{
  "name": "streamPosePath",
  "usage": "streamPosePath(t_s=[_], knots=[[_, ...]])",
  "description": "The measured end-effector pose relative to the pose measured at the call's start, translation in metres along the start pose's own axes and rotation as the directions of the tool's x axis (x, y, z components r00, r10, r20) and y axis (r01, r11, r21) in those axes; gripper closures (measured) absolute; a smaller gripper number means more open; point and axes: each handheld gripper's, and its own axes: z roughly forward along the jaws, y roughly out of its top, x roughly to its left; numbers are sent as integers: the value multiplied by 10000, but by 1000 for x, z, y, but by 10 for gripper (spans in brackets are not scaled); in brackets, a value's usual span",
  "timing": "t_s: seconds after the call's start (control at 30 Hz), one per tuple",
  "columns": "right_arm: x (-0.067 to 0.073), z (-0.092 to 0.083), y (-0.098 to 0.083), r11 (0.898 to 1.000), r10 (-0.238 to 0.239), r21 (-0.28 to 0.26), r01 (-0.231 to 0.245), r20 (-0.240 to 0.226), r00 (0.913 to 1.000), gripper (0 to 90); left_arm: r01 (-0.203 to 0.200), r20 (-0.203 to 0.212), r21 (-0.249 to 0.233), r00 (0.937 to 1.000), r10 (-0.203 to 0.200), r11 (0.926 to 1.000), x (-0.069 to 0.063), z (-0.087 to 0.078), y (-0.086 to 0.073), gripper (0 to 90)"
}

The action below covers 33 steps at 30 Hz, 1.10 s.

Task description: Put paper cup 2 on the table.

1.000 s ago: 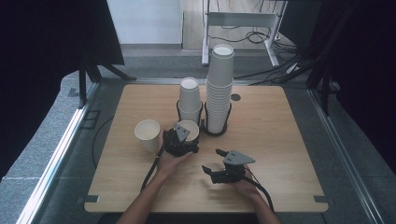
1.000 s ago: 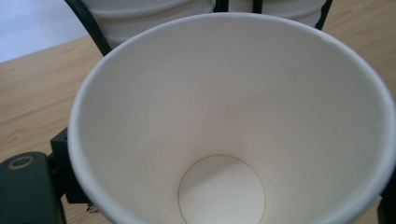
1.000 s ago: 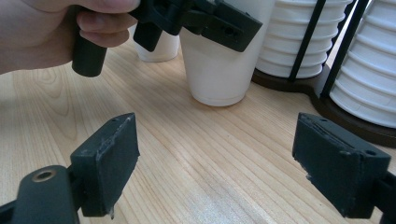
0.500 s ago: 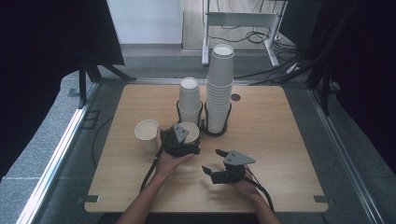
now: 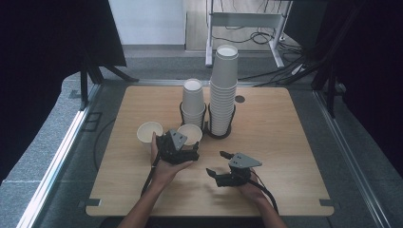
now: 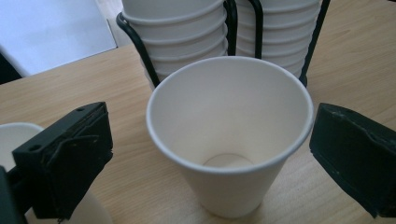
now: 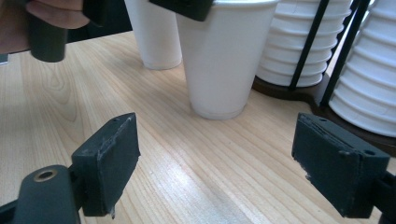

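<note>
The paper cup (image 6: 229, 140) stands upright and empty on the worktop (image 5: 285, 137), just in front of the black wire holder (image 5: 205, 118) that carries two stacks of cups. In the high view this cup (image 5: 191, 134) sits beside the base of the short stack (image 5: 193, 102), with the tall stack (image 5: 224, 90) next to that.

The left gripper (image 5: 178, 145) has just been opening. Its jaws now stand wide, one on each side of the cup, and the left gripper view shows a clear gap between each pad and the cup wall. The cup is therefore released and resting on its own base. Compared with the frames of a second ago, the left gripper has drawn slightly back toward the person, while the cup has not shifted.

Judgement: the placing of this cup is complete. The likely next step is to withdraw the left gripper clear of the rim without tipping the cup.

A second paper cup (image 5: 149, 133) stands upright to the left, apart from the first.

The right gripper (image 5: 223, 168) rests low over the worktop nearer the person, jaws wide and holding nothing. It has kept its position.
</note>
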Motion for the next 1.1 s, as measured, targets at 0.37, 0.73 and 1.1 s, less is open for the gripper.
streamPosePath(t_s=[0.37, 0.73, 1.1], knots=[[-7, -8, 1, 9999, 75, -139, -72, 217, 9997, 149, 635, 1307, -115, 9895, -615, 9979, 17, -25, -4, 6], [-14, -26, -1, 9997, 194, -192, -180, 769, 9968, 149, 1458, 3316, 7, 9333, -1378, 9893, 33, -41, -23, 37], [-37, -64, -15, 9946, 1007, -428, -947, 1706, 9802, 155, 1258, 3599, 553, 9228, -1373, 9905, 39, -38, -46, 93]])
